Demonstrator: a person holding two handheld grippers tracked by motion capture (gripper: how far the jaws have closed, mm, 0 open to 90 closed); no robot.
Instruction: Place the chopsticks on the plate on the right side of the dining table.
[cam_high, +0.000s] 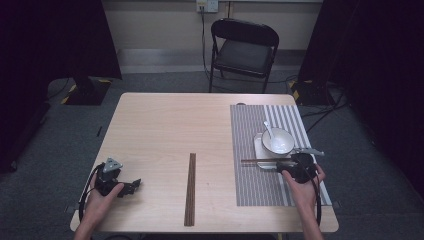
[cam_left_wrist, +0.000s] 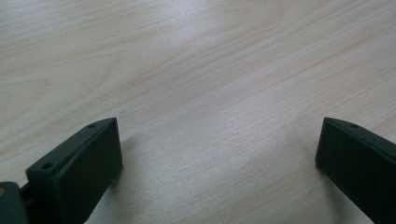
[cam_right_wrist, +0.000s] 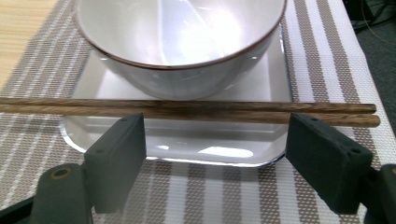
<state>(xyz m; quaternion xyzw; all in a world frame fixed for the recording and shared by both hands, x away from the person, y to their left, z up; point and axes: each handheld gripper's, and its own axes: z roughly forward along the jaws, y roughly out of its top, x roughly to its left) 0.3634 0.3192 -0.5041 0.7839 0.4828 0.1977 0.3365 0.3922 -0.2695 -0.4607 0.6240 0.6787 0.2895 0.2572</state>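
A pair of dark wooden chopsticks (cam_right_wrist: 187, 111) lies crosswise on the front rim of a white square plate (cam_right_wrist: 187, 154). A white bowl (cam_right_wrist: 182, 42) stands on that plate. My right gripper (cam_right_wrist: 215, 140) is open, its jaws low on either side just in front of the chopsticks, with nothing held. In the high view the right gripper (cam_high: 289, 163) sits at the near edge of the plate (cam_high: 259, 150), beside the chopsticks (cam_high: 257, 160); the bowl (cam_high: 278, 141) holds a white spoon (cam_high: 269, 129). My left gripper (cam_high: 133, 185) rests open at the table's near left over bare wood (cam_left_wrist: 217, 144).
A grey striped placemat (cam_high: 260, 187) lies under the plate on the right half of the wooden table (cam_high: 165, 125). A second dark strip, like a chopstick pair (cam_high: 190, 189), lies lengthwise at the table's near middle. A black folding chair (cam_high: 243, 50) stands beyond the far edge.
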